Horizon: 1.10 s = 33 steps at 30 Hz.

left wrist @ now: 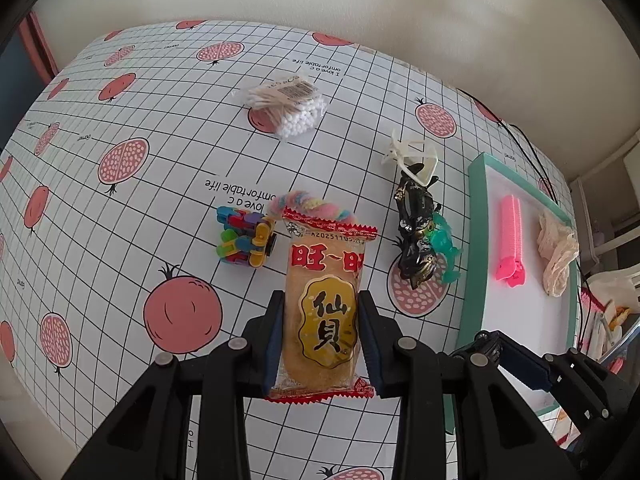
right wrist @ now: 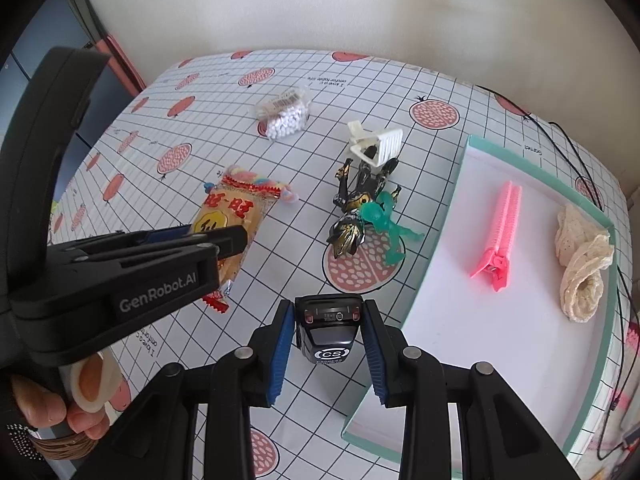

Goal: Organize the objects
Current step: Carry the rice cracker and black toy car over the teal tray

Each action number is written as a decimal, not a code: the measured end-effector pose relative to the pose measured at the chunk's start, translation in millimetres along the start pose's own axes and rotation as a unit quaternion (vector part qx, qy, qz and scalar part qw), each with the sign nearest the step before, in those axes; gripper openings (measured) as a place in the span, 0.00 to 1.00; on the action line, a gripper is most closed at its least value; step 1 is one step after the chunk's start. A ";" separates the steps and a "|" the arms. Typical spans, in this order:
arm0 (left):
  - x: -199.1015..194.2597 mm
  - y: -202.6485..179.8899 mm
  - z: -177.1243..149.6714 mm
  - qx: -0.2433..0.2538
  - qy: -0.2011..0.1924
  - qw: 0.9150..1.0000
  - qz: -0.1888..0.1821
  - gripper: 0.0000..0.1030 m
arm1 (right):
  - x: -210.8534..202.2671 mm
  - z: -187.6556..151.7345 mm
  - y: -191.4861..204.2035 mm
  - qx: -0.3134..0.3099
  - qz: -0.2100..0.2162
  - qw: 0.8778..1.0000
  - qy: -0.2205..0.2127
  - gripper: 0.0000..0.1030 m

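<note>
My left gripper [left wrist: 320, 320] is shut on a rice cracker packet [left wrist: 322, 304], held just above the table; it also shows in the right wrist view [right wrist: 230, 216]. My right gripper [right wrist: 326, 340] is shut on a small black toy car [right wrist: 326, 332], near the front left corner of the teal-rimmed white tray [right wrist: 448, 208]. The tray holds a pink hair clip [right wrist: 498, 232] and a cream lace scrunchie [right wrist: 582, 256]. On the table lie a black-gold figure [right wrist: 356, 204], a green figure [right wrist: 386, 220], a white claw clip [right wrist: 376, 144], a cotton swab bag [right wrist: 284, 114], a colourful block toy [left wrist: 246, 238] and a pastel scrunchie [left wrist: 308, 204].
The table carries a grid cloth with pomegranate prints [left wrist: 182, 316]. A wall stands behind it. Black cables [right wrist: 560, 132] run along the far right edge. The right gripper's body shows at the lower right of the left wrist view [left wrist: 532, 368].
</note>
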<state>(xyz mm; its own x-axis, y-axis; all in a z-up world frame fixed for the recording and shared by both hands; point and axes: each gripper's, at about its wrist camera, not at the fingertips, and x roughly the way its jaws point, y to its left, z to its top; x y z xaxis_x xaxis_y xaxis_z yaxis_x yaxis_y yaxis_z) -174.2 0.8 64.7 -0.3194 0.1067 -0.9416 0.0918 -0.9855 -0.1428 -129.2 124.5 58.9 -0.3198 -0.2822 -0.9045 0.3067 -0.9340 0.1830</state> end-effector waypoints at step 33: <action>-18.4 -140.5 -29.0 0.111 -0.043 0.991 -0.068 0.35 | -107.5 -34.4 -175.5 0.163 -0.061 0.980 -0.096 0.35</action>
<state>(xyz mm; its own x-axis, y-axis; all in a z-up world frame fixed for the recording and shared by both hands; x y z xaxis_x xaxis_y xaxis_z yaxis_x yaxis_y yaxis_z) -153.8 141.1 93.2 -0.3942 0.2387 -0.8875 -0.1637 -0.9685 -0.1878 -117.8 326.2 110.7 -0.5095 -0.1710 -0.8433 -0.0368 -0.9748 0.2198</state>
